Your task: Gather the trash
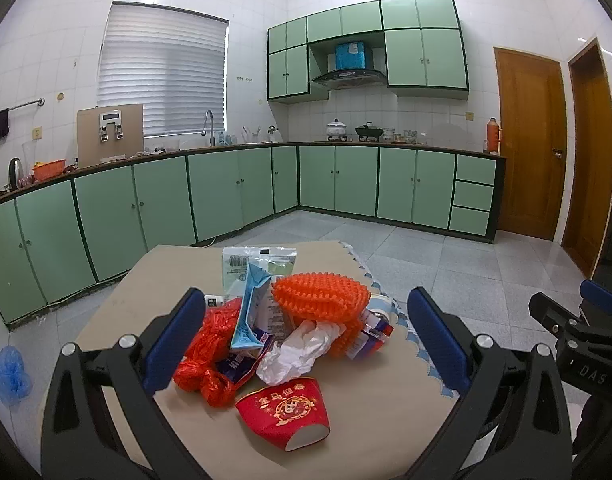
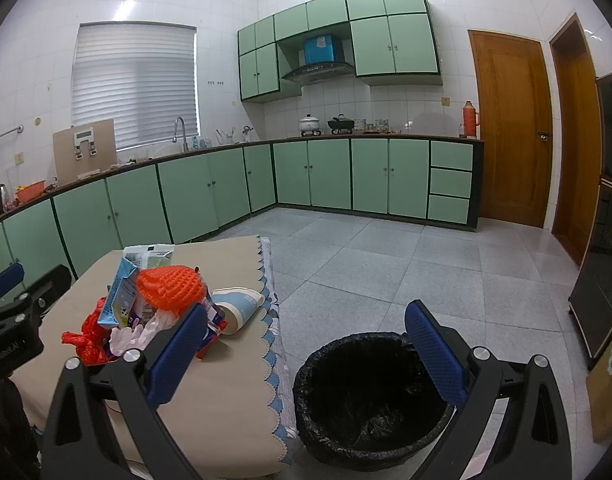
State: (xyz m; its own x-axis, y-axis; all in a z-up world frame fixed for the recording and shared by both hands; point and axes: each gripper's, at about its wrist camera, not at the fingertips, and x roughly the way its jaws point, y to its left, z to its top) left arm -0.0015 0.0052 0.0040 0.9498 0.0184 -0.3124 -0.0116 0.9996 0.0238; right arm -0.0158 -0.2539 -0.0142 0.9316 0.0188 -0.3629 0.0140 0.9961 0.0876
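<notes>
Nothing looks collected yet: the whole heap of trash sits on the desk (image 1: 386, 420), and the black-lined bin (image 2: 370, 400) on the floor just beside the desk's scalloped edge shows only its liner, no rubbish that I can make out. Going left to right in the left wrist view, the left gripper (image 1: 306, 340) hangs over the heap with its jaws spread wide and nothing between the pads. At about 9 o'clock of the heap lies a knotted red plastic bag (image 1: 209, 360); next a blue carton (image 1: 249, 312) stands tilted, its long axis running from 6 up toward 12 o'clock. At 6 o'clock a red paper bowl (image 1: 285, 412) lies on its side, mouth facing 5 o'clock. A crumpled white tissue (image 1: 301, 348) sits in the middle, and an orange spiky net (image 1: 322, 292) stretches from 9 to 3 o'clock above it. In the right wrist view the right gripper (image 2: 306, 360), jaws also wide and empty, points between desk and bin. Every piece is left to move.
</notes>
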